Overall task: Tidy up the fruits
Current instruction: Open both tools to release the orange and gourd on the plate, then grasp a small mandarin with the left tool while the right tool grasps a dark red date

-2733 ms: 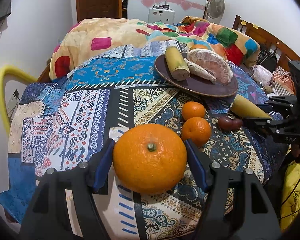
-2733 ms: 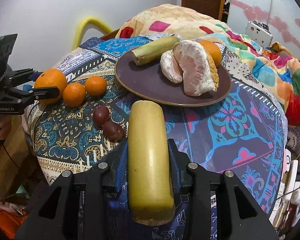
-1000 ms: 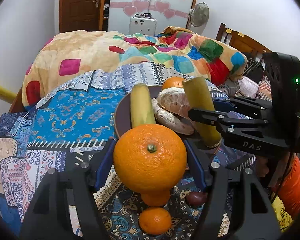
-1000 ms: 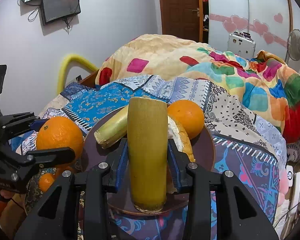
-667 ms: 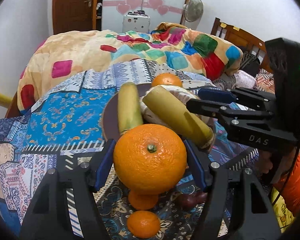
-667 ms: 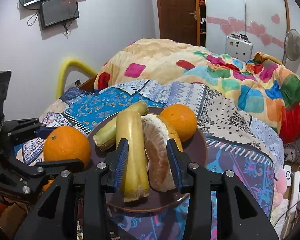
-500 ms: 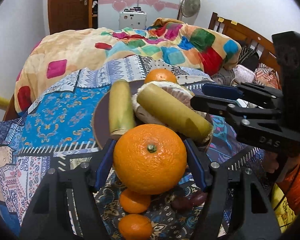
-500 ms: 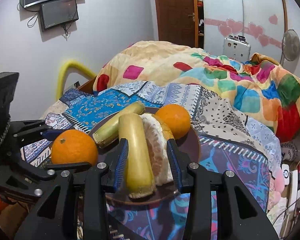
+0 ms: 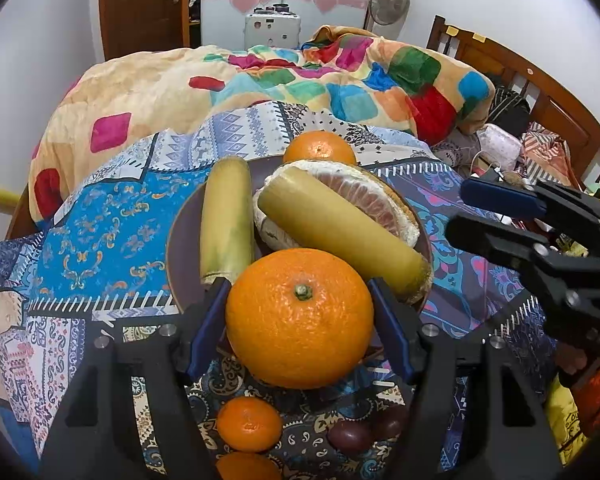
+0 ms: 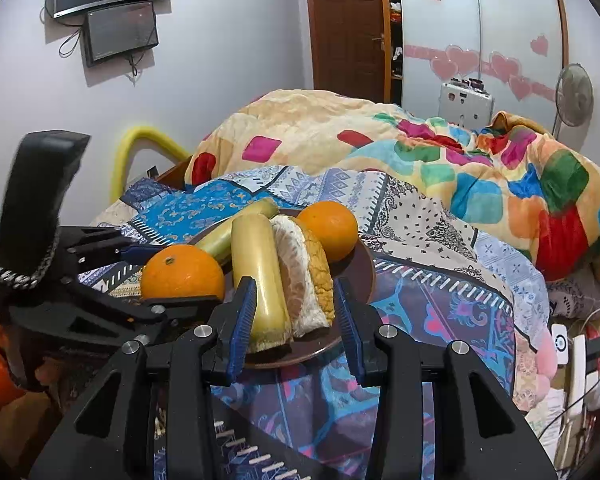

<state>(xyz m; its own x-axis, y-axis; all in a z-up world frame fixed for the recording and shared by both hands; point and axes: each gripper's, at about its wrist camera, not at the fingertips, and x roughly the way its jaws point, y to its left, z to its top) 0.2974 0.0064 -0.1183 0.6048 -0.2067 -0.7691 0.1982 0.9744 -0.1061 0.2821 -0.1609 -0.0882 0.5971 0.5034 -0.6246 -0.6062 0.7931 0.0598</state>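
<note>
My left gripper (image 9: 300, 320) is shut on a large orange (image 9: 299, 318) and holds it just above the near rim of the brown plate (image 9: 182, 236). The plate holds two yellow-green stalk pieces (image 9: 226, 220) (image 9: 340, 232), a peeled pomelo (image 9: 380, 204) and an orange (image 9: 320, 148). My right gripper (image 10: 296, 320) is open and empty, just in front of the plate (image 10: 362, 268); the stalk piece (image 10: 260, 264) it let go lies against the pomelo (image 10: 300, 276). In the right wrist view the held orange (image 10: 182, 270) sits in the left gripper (image 10: 168, 280).
Two small oranges (image 9: 249, 422) (image 9: 248, 466) and two dark red fruits (image 9: 350, 436) lie on the patterned cloth (image 9: 100, 220) below my left gripper. A colourful blanket (image 9: 260, 80) is heaped behind the plate. A wooden headboard (image 9: 540, 84) stands right. Cables and chargers (image 10: 580, 356) lie far right.
My right gripper laid the stalk piece on the plate, opened and drew back. My left gripper carried the large orange from the cloth up to the plate's near rim.
</note>
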